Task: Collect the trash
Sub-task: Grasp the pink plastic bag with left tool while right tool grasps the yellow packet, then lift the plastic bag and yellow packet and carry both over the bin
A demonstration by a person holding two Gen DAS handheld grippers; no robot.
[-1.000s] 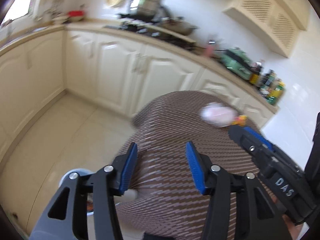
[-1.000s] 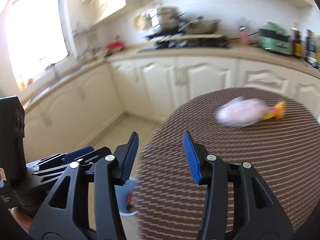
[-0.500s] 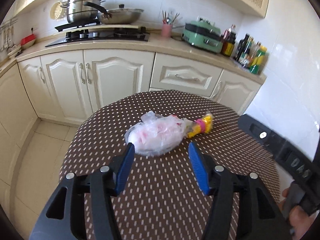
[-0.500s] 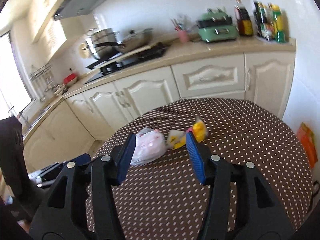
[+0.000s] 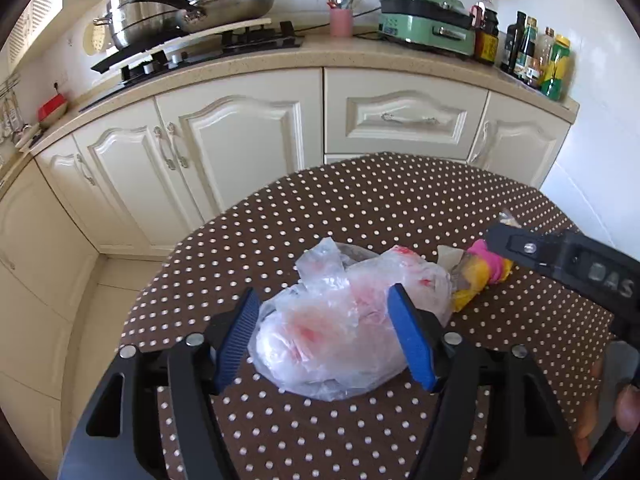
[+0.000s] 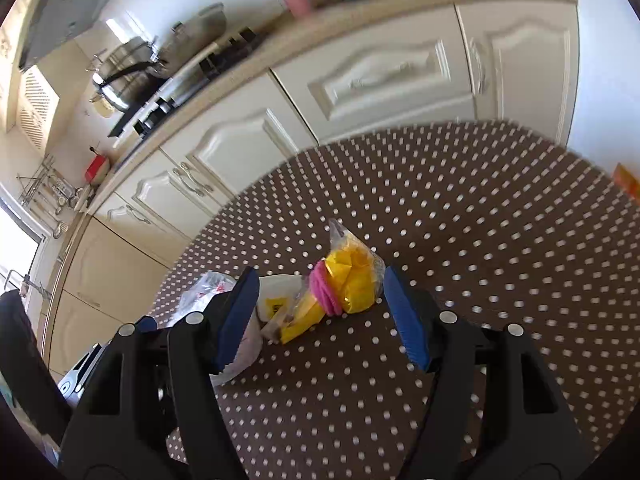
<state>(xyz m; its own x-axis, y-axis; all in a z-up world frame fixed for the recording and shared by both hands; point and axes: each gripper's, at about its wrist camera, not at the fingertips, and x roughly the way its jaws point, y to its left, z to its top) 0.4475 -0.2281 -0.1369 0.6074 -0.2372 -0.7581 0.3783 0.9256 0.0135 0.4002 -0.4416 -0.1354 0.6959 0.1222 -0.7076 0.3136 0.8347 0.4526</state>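
Observation:
A crumpled clear plastic bag with pink-red marks [image 5: 340, 320] lies on the brown polka-dot table [image 5: 400, 208]. My left gripper [image 5: 328, 338] is open, its blue pads on either side of the bag. A yellow and pink wrapper [image 6: 340, 288] lies just right of the bag; it also shows in the left wrist view [image 5: 484, 272]. My right gripper [image 6: 320, 316] is open with the wrapper between its pads. The bag's edge [image 6: 204, 288] shows at the left of the right wrist view.
Cream kitchen cabinets [image 5: 248, 136] run behind the table. The counter holds a hob with pots [image 5: 180, 8], a pink utensil cup [image 5: 341, 22], a green appliance [image 5: 428, 20] and bottles [image 5: 536, 56]. Tiled floor [image 5: 100, 300] lies left of the table.
Both grippers have swung round to the table and moved in. The left one now straddles the plastic bag, the right one straddles the yellow wrapper. Both stay open.

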